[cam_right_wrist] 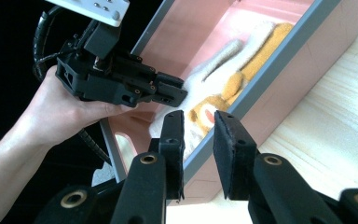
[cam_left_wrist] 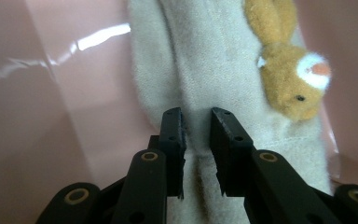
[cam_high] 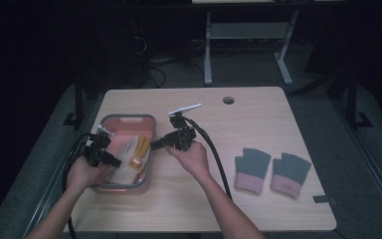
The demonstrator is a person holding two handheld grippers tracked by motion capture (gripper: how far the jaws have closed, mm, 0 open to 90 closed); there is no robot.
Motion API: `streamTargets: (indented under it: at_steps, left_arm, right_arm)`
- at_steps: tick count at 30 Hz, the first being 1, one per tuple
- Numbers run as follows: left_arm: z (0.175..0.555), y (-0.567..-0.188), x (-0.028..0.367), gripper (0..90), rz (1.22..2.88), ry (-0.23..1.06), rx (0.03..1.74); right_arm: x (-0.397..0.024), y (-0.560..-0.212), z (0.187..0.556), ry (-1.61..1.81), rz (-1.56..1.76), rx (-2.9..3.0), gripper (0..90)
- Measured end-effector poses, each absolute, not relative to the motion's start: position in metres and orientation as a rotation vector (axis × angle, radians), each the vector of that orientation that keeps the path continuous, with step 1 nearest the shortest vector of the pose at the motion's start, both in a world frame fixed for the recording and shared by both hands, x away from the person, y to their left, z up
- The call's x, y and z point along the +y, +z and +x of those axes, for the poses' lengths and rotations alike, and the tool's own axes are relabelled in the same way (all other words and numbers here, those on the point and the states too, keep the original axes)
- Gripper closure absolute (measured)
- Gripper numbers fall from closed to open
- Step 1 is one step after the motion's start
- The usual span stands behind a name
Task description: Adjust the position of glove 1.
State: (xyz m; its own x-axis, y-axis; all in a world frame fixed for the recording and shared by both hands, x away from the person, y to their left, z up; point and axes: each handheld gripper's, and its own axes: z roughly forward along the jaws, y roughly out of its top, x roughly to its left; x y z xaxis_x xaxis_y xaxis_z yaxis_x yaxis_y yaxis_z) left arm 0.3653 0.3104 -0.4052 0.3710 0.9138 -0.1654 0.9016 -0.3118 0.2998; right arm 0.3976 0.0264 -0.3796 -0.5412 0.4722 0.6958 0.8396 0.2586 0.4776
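A pink bin with a grey rim stands at the table's left. In it lies a cream fleece cloth with an orange plush rabbit on it; the rabbit lies by the bin's right wall. My left gripper reaches in from the left. In its own view the left gripper is shut on a fold of the cream cloth. My right gripper sits at the bin's right rim. The right gripper straddles that rim, one jaw inside, one outside, shut on the wall. Beyond it are the left gripper and the cloth.
Two grey fingerless gloves with pink cuffs lie side by side at the table's right. A round cable hole is near the far edge. The right gripper's cable trails toward the near edge. Table legs stand on the dark floor behind.
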Motion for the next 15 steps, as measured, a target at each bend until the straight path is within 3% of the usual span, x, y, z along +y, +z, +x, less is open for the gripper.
streamTargets:
  at_steps: [6, 11, 15]
  left_arm:
    - [0.3657, -0.4038, 0.3142, 66.8, 2.235, -0.005, 1.600]
    - [0.3657, -0.4062, 0.3119, 68.2, 2.256, -0.012, 1.590]
    - [0.3659, -0.4084, 0.3086, 75.2, 2.266, -0.029, 1.582]
  right_arm:
    - [0.0274, -0.3807, 0.3970, -1.190, -1.192, -2.131, 73.3]
    - [0.0273, -0.3813, 0.3971, -1.190, -1.192, -2.134, 73.3]
    - [0.0275, -0.3818, 0.3970, -1.186, -1.192, -2.134, 73.3]
